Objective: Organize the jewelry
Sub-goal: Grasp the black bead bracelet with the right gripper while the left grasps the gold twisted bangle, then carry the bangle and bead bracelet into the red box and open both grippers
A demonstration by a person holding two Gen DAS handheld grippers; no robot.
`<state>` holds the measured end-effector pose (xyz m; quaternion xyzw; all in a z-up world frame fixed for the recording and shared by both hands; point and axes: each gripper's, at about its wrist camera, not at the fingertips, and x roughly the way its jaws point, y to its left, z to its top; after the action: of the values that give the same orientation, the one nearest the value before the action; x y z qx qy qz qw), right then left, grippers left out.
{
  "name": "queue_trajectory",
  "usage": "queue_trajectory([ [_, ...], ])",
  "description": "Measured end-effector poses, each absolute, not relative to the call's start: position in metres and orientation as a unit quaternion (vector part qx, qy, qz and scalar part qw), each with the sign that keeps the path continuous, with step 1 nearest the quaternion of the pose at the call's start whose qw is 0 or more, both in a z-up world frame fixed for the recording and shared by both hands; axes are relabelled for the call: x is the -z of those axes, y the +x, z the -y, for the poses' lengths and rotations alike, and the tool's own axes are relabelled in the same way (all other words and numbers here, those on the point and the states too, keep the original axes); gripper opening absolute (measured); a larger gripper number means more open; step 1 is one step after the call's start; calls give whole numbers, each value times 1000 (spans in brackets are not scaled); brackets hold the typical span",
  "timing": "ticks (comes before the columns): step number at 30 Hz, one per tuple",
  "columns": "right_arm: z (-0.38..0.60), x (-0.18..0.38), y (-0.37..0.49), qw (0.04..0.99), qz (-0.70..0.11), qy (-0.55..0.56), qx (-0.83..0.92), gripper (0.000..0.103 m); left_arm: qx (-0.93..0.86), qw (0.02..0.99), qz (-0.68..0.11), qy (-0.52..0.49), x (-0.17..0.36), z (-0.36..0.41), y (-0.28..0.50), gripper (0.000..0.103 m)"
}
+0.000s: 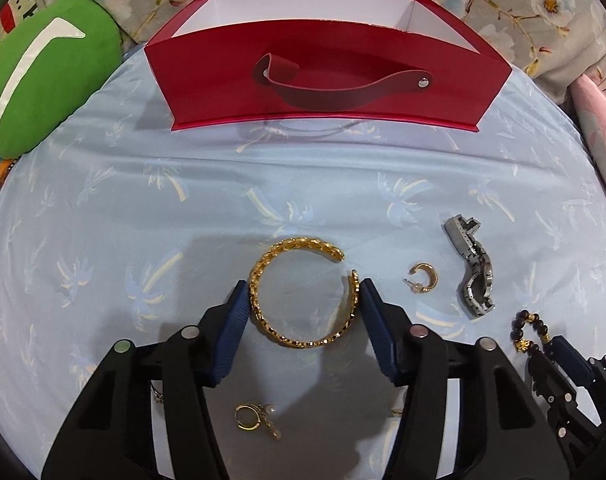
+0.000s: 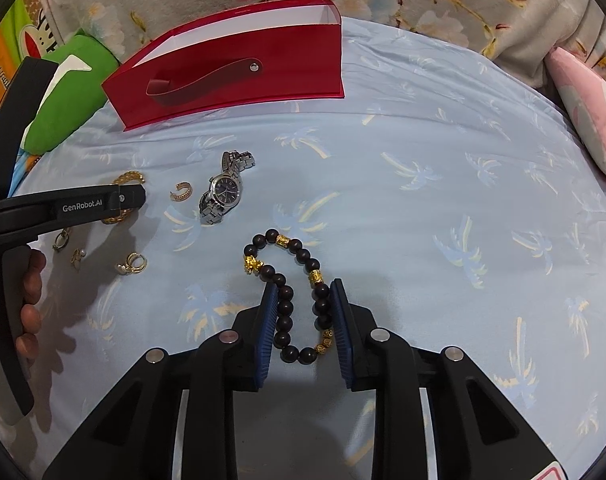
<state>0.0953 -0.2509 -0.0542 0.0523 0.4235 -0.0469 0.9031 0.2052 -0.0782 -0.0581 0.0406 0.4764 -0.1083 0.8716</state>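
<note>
A gold chain bangle (image 1: 257, 308) lies on the blue palm-print sheet. My left gripper (image 1: 303, 286) has its blue pads against the bangle's left and right sides, shut on it. The right wrist view shows that left gripper's finger covering most of the bangle (image 2: 129, 178). My right gripper (image 2: 303, 285) is shut on a dark bead bracelet (image 2: 284, 312) with gold charms, squeezing its loop narrow on the sheet. The bead bracelet (image 1: 523, 320) also shows at the right edge of the left wrist view. An open red box (image 1: 319, 80) with a strap handle stands behind.
A silver watch (image 1: 477, 280) and a gold hoop earring (image 1: 423, 278) lie between the two grippers. Small gold earrings (image 2: 133, 264) lie near a person's hand (image 2: 29, 300). A green pillow (image 1: 43, 80) sits at the left, a pink pillow (image 2: 591, 120) at the right.
</note>
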Motion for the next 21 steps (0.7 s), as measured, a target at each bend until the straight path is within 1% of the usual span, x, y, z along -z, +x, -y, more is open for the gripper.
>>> queue_trajectory([
  [5, 252, 54, 96, 904, -422, 55, 46, 24, 114, 871, -477, 32, 56, 79, 201, 54],
  [6, 252, 54, 96, 904, -422, 55, 47, 23, 115, 871, -476, 31, 56, 78, 200, 54],
  [8, 254, 53, 96, 903, -423, 60, 46, 15, 117, 873, -473, 26, 51, 76, 197, 53],
  [18, 256, 49, 98, 904, -420, 75, 39, 15, 118, 886, -448, 3, 20, 53, 185, 53],
  [19, 255, 48, 98, 905, -418, 76, 38, 8, 117, 887, -446, 1, 16, 51, 183, 53],
  [20, 255, 46, 98, 906, -415, 76, 36, 0, 117, 889, -444, -1, 13, 49, 182, 53],
  [21, 255, 43, 97, 907, -413, 77, 34, 0, 117, 889, -442, -4, 10, 47, 181, 53],
])
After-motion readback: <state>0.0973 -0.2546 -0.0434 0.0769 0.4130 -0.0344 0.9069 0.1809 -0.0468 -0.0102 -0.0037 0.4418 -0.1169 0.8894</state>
